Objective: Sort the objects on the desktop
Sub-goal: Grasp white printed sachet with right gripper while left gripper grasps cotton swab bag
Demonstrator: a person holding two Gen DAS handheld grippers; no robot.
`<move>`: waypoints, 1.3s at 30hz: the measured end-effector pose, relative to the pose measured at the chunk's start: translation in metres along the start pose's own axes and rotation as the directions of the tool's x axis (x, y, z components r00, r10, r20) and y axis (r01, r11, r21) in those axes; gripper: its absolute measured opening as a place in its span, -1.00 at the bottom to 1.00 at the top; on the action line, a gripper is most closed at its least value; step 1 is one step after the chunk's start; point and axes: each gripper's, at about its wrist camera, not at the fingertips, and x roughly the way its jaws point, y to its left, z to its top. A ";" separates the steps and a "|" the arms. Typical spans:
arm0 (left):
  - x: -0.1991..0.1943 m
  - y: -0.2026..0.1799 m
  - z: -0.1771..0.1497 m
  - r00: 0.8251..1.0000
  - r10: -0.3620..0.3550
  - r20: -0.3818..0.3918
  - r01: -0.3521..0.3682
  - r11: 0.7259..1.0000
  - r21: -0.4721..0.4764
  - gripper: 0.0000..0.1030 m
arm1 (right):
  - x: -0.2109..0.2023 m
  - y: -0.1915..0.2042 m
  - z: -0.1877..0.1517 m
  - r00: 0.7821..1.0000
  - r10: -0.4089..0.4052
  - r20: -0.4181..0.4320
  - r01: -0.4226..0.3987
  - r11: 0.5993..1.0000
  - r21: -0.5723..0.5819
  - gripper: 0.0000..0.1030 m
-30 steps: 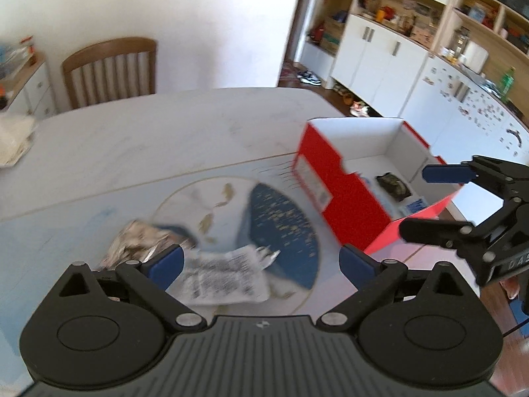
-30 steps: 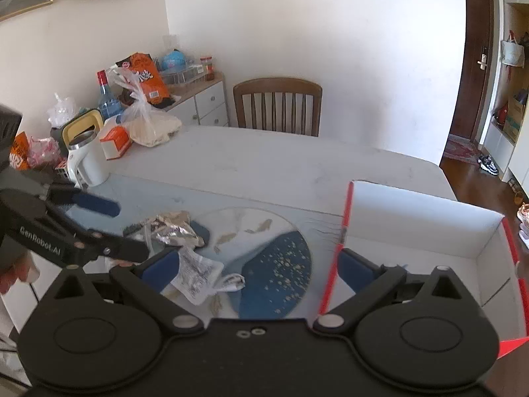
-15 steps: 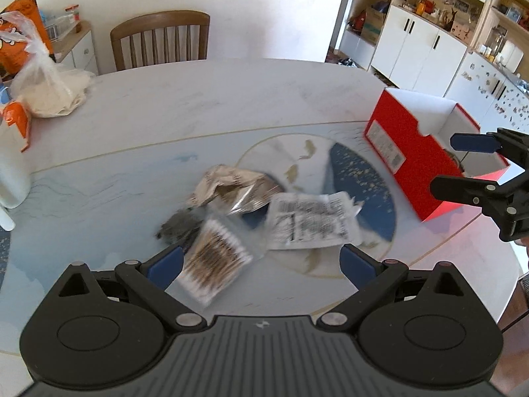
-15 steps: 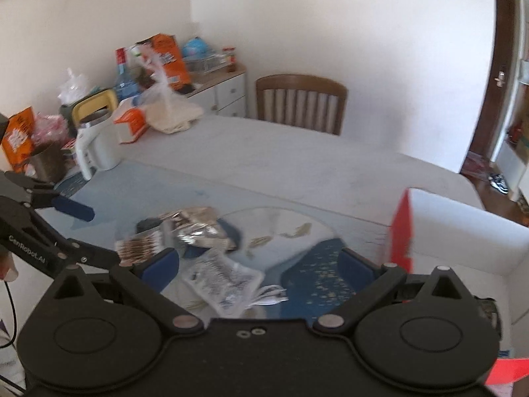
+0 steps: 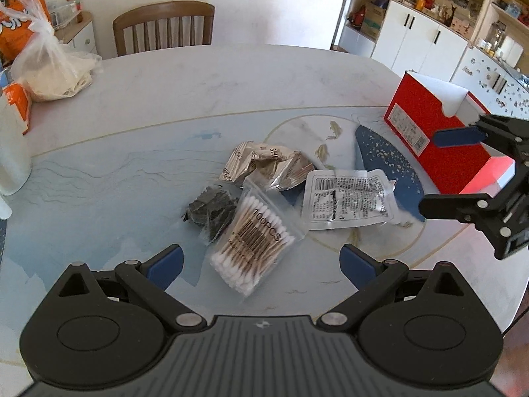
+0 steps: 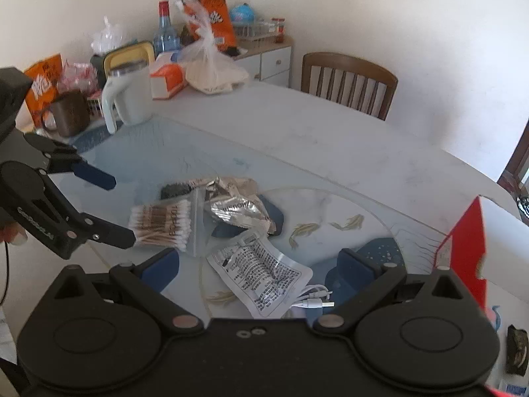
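Note:
A clear bag of cotton swabs lies nearest my left gripper, which hangs open just in front of it with nothing held. Beside the bag are a dark packet, a crumpled foil wrapper and a white printed pouch with a white cable. My right gripper is open and empty over the pouch. A red box stands open at the right, with a dark item inside.
The table carries a white jug, a brown mug, a tied plastic bag and orange snack packs at the left. A wooden chair stands at the far edge. White cabinets line the right.
Both grippers have swung left, away from the red box and toward the pile of packets. The swab bag and dark packet have come into view. Both stay open.

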 end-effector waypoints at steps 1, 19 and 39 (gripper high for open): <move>0.002 0.001 -0.001 1.000 -0.002 0.003 0.002 1.000 0.002 0.96 | 0.004 0.000 0.000 1.000 0.000 -0.007 -0.001 1.000 -0.009 0.98; 0.034 0.009 -0.003 1.000 -0.009 -0.024 0.009 1.000 0.003 0.94 | 0.063 0.018 -0.008 0.991 0.000 -0.132 -0.037 0.961 -0.273 0.80; 0.049 0.014 -0.006 0.999 -0.023 -0.045 0.022 0.999 -0.029 0.42 | 0.082 0.019 -0.003 0.984 0.025 -0.174 -0.077 0.951 -0.300 0.30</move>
